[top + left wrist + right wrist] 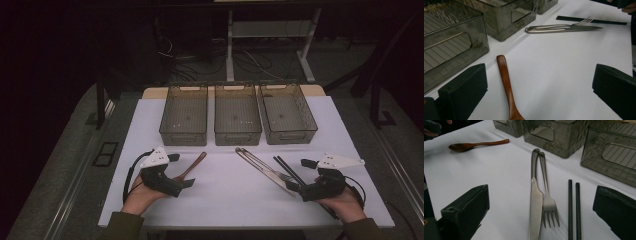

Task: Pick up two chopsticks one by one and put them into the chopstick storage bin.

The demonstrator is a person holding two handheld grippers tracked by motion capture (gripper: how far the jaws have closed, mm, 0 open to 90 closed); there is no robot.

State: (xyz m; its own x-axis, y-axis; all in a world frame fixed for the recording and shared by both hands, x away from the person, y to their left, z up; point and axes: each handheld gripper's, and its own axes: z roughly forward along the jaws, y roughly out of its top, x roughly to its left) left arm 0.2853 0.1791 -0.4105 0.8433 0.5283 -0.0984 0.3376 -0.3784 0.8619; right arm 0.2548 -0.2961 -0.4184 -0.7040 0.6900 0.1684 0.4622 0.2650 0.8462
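A wooden spoon point(192, 166) lies on the white table point(225, 200), handle toward the bins; in the left gripper view the wooden spoon point(506, 82) runs up between the wide jaws. My left gripper point(186, 181) is open, resting low by the spoon's bowl. A metal knife point(260, 167) and fork point(270, 171) lie side by side, with black chopsticks point(286, 169) beside them. My right gripper point(296, 187) is open at their near ends. In the right gripper view the knife point(535, 202), fork point(547, 202) and chopsticks point(574, 207) lie between the jaws, untouched.
Three smoky plastic bins stand in a row at the back of the table: left bin point(184, 116), middle bin point(237, 115), right bin point(287, 114). Dark floor, cables and a desk frame point(230, 45) lie beyond the table's far edge.
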